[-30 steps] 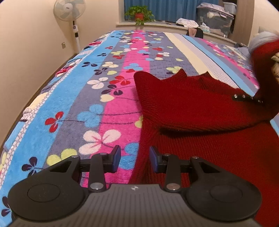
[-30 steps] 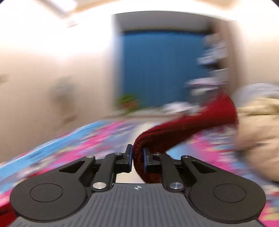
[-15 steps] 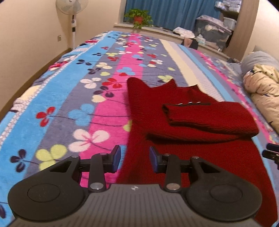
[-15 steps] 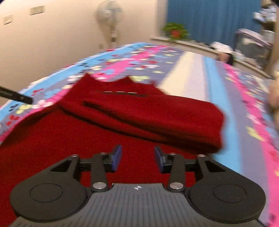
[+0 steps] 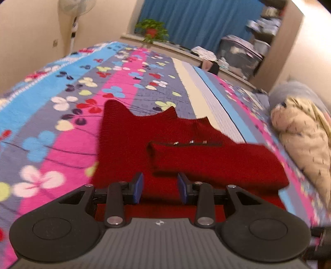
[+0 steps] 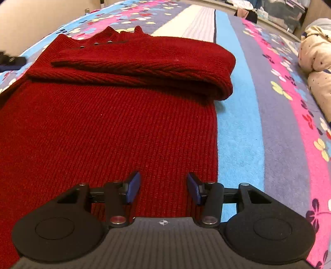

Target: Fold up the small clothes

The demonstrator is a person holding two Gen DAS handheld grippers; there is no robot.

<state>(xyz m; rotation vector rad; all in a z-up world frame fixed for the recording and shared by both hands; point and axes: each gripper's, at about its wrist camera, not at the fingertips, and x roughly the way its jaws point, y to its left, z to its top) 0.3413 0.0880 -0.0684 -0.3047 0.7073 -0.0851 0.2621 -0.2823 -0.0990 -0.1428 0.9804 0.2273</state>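
Through my left wrist camera, my left gripper (image 5: 159, 190) hangs over the near part of a red sweater (image 5: 132, 144), with its jaws spread apart and nothing between them. The sweater lies flat on a flowered blanket (image 5: 62, 128) striped in blue, pink and grey. One sleeve (image 5: 217, 163) is folded across the chest from the right, its cuff end lying near the middle, just below a short row of small metal studs (image 5: 191, 142). The collar points sit at the far end of the garment. To the right, beside the sweater, lies a cream bundle of bedding (image 5: 306, 140) (the picture is blurred there, so I cannot say more about it). Far off, a potted plant (image 5: 152, 31) stands on a ledge in front of a blue curtain (image 5: 196, 20), and a standing fan (image 5: 73, 12) is against the left wall.

Through my right wrist camera, my right gripper (image 6: 163, 190) is held low over the sweater's (image 6: 103, 128) body near its right edge, jaws wide apart and empty, the knit showing between the blue pads (image 6: 133, 187). The folded sleeve (image 6: 157, 60) lies across the far part of the garment, and its thick fold sticks out a little past the right edge onto a blue stripe of the blanket (image 6: 244, 128). The cream bedding (image 6: 316, 55) sits at the far right, well apart from the sweater.
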